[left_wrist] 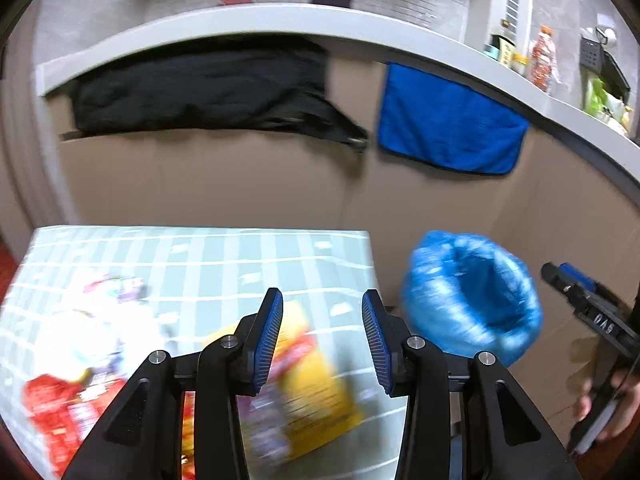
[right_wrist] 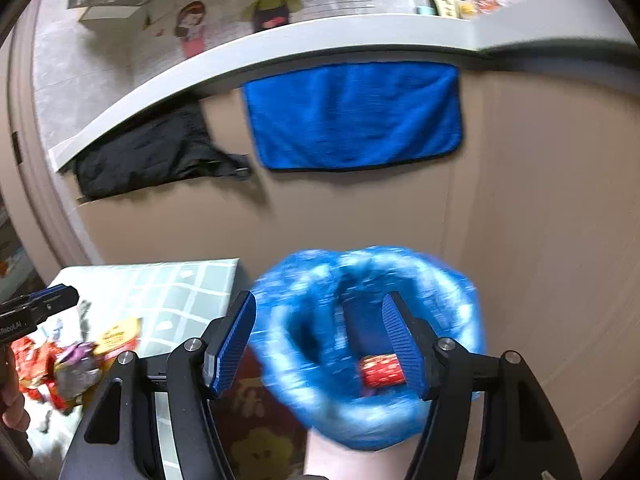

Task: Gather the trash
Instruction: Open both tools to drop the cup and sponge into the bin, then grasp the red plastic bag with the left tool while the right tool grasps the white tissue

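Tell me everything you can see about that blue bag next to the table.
The blue bag looks like thin, crinkly plastic lining a bin, its rim rolled outward and its mouth wide open. It stands just off the right edge of the checked table, in front of a brown wall. Inside lies one small red wrapper. The right tongs hang open over its mouth, apparently without touching it. Motion blur hides finer detail.

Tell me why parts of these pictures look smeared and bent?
Left wrist view: the wrappers and blue bin bag are motion-blurred, while the left gripper stays sharp. Right wrist view: the bag smears likewise; the fisheye lens curves the straight grey ledge.
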`<act>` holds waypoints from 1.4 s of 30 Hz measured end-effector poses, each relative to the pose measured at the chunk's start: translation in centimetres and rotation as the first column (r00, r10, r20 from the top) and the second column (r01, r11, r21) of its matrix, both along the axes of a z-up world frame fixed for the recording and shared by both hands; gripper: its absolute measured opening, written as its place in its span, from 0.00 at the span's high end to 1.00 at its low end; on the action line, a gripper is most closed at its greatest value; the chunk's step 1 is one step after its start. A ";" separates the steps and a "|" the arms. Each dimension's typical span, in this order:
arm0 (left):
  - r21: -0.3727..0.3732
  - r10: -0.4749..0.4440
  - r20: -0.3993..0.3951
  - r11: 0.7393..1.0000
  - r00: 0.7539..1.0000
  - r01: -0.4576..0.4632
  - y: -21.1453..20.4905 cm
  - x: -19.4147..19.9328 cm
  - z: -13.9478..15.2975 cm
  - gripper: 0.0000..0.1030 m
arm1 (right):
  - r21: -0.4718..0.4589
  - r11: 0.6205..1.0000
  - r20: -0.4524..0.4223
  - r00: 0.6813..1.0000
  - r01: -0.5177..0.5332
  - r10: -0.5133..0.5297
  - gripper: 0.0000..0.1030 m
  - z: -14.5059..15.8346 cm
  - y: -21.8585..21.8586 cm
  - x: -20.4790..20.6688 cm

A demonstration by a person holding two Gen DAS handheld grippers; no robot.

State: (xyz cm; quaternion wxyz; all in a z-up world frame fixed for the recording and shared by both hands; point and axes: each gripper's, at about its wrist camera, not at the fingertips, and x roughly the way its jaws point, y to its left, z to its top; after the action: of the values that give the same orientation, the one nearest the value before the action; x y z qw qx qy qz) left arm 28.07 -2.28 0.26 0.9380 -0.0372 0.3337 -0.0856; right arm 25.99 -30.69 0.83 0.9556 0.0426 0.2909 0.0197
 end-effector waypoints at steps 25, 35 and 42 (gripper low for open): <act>-0.070 0.359 -0.013 0.931 0.933 -0.359 20.9 -15.0 -5.4 0.59 | 0.008 0.873 -0.133 0.865 -0.488 0.485 0.39 -4.5 24.0 -6.3; -0.112 0.360 -0.038 0.925 0.932 -0.362 22.5 -16.4 -6.4 0.58 | -0.037 0.822 -0.124 0.819 -0.568 0.560 0.39 -2.8 28.5 -5.8; -0.057 0.376 -0.041 0.924 0.926 -0.378 23.0 -16.4 -6.6 0.58 | -0.113 0.778 -0.201 0.781 -0.618 0.592 0.39 -5.1 34.5 -3.1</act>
State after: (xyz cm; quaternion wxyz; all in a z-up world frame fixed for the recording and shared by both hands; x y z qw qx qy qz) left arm 11.64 20.73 -6.35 0.9302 -0.1318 0.3314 0.0864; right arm 22.85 3.77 -4.24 0.8728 -0.1349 0.3624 0.2977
